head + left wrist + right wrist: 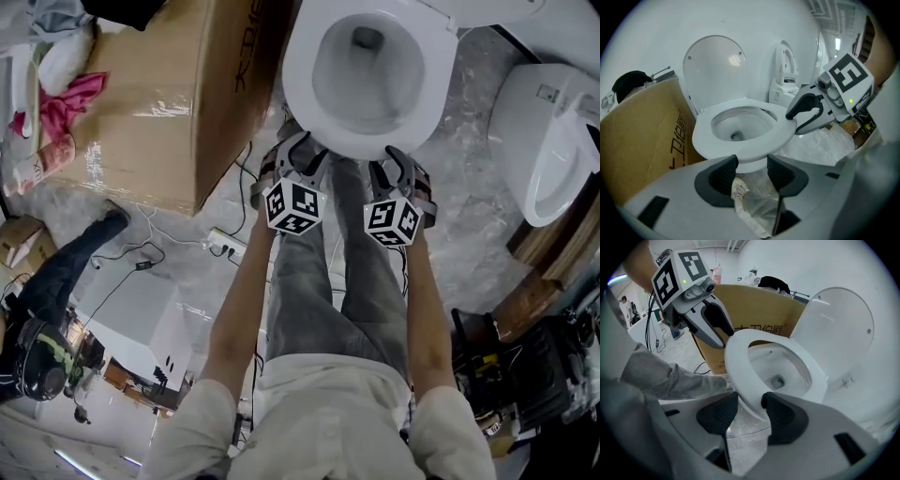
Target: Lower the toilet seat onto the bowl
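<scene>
The white toilet seat lies flat on the bowl, and the lid stands upright behind it. Both grippers sit at the seat's front edge, left gripper at the front left, right gripper at the front right. In the left gripper view my jaws stand open just below the front rim, with only floor and a shoe between them. In the right gripper view the jaws stand open astride the seat's front rim. The left gripper shows beside the rim there.
A large cardboard box stands close to the toilet's left. A second white toilet stands at the right. Cables and a power strip lie on the marble floor. A person in dark clothes crouches at the lower left.
</scene>
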Motion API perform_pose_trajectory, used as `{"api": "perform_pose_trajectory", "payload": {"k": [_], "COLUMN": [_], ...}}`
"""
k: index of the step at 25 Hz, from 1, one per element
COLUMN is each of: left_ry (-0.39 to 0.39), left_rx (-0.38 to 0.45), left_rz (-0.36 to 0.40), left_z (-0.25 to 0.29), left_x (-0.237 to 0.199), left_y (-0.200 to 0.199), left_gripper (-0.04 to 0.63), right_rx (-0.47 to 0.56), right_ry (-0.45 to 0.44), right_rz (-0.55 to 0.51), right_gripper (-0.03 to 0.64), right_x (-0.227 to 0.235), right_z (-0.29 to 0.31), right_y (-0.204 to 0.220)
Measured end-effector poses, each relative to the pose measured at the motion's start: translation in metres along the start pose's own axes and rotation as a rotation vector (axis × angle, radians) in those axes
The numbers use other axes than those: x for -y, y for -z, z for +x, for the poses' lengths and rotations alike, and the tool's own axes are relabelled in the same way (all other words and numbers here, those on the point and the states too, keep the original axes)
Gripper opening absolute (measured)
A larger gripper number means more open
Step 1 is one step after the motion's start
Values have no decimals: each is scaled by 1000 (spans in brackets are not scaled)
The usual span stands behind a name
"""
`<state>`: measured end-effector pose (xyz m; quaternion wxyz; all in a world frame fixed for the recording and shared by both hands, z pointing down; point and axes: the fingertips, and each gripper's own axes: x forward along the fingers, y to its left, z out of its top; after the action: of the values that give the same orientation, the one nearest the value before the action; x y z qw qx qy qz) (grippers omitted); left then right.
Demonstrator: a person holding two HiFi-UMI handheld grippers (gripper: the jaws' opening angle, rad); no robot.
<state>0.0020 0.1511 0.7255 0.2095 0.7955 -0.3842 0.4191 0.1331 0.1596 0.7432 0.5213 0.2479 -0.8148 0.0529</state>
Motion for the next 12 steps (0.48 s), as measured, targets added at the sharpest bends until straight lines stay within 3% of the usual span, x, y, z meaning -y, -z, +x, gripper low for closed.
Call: {"api": "perform_pose_trajectory", "payload": {"k": [12], "left_ry": [12], "left_rx": [-72], "left_rz": [11], "left_z": [32], "left_x": [5], "left_y": [27], "left_gripper": [229], "right_rx": [-74], "right_ry": [-14], "right_rz": [-64], "right_gripper": [206], "right_x": [-12], "right_z": [34], "right_y": [22]}}
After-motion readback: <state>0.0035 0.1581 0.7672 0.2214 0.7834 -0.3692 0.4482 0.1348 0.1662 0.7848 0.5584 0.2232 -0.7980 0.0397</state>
